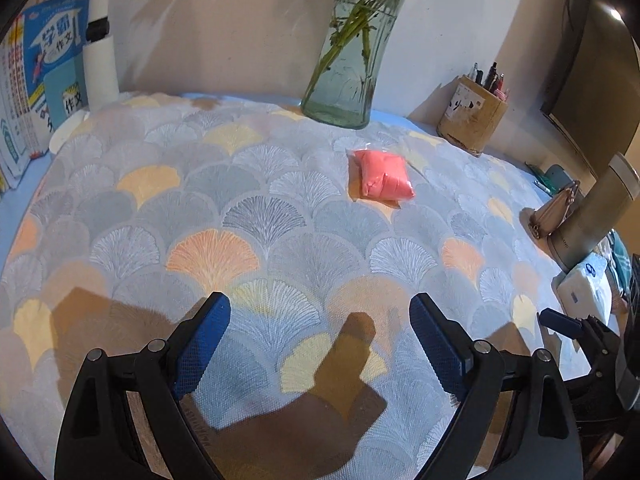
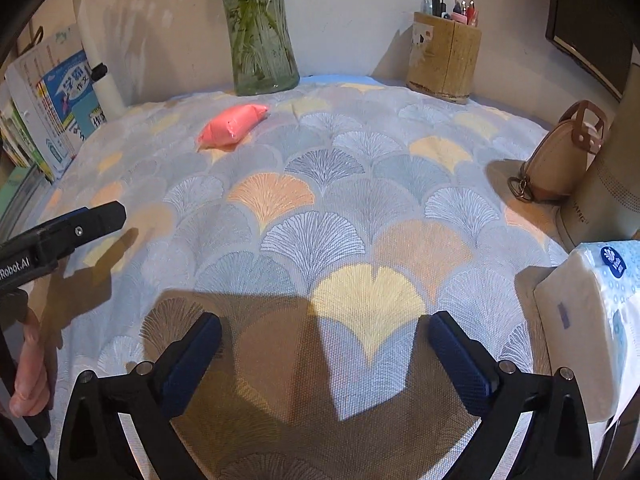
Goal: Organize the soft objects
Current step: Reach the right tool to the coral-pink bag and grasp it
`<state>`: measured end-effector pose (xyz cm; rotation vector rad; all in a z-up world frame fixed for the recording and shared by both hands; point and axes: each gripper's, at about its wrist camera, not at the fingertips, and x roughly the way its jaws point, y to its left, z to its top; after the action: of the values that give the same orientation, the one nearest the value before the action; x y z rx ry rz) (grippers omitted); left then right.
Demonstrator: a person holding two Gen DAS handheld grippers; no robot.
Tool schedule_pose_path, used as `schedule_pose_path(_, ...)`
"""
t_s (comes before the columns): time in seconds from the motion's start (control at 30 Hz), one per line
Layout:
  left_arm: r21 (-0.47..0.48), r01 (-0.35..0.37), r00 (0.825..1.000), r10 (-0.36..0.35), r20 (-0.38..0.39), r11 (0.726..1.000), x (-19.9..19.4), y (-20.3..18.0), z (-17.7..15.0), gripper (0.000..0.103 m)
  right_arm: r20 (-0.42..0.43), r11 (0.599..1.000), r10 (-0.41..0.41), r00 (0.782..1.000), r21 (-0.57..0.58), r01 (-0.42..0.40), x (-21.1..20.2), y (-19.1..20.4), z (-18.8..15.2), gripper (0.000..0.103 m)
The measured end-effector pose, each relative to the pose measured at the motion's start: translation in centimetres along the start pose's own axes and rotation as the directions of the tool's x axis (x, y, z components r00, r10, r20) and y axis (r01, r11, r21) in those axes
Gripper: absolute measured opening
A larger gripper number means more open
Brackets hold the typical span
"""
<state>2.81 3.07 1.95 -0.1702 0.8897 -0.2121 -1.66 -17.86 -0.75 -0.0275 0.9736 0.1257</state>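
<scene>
Two grippers hung over a bench [image 1: 280, 208] covered by a cloth printed with fan shapes in grey, white, orange and yellow. At the back, by the wall, stood a glass vase [image 1: 344, 76] holding green stems in water, with books [image 1: 52, 60] upright to the left and a white lamp post [image 1: 100, 60] beside them. To the right sat a wooden pen holder [image 1: 472, 122] full of pens, a tan pouch [image 2: 560, 156] leaning against a grey cylinder [image 2: 608, 184], and a pack of tissues [image 2: 588, 320] at the bench's right edge. The pink soft packet [image 1: 382, 176], sealed in clear wrap, lay flat on the cloth just in front of the vase, well apart from both grippers. The left gripper [image 1: 320, 344] had its blue-padded fingers [image 1: 204, 344] spread wide with only cloth between them. The right gripper [image 2: 326, 364] also had its fingers [image 2: 460, 364] wide apart, nothing between them. A hand [image 2: 28, 376] showed at the lower left of the right wrist view.
</scene>
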Motion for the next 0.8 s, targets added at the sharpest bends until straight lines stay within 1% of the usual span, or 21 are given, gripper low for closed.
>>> schedule_pose_path(0.2,-0.035,0.031,0.999,-0.032,-0.011,0.999,0.17,0.7,0.02,0.091,0.0,1.0,-0.002,1.0,-0.001,0.002,0.11,0.11,-0.06,0.103)
schedule_pose_path(0.6,-0.014,0.011,1.0,-0.011,-0.017,1.0,0.34,0.51,0.05,0.091,0.001,1.0,-0.002,1.0,-0.001,0.002,0.16,0.05,-0.08,0.103)
schedule_pose_path(0.67,-0.006,-0.016,1.0,0.016,-0.018,1.0,0.34,0.3,0.1,0.091,0.002,1.0,-0.001,1.0,0.0,0.001,0.15,0.03,-0.1,0.103)
schedule_pose_path(0.8,0.015,-0.035,0.999,0.035,-0.028,0.999,0.22,-0.22,0.47,0.091,0.002,1.0,-0.003,1.0,0.0,0.003,0.16,0.07,-0.12,0.103)
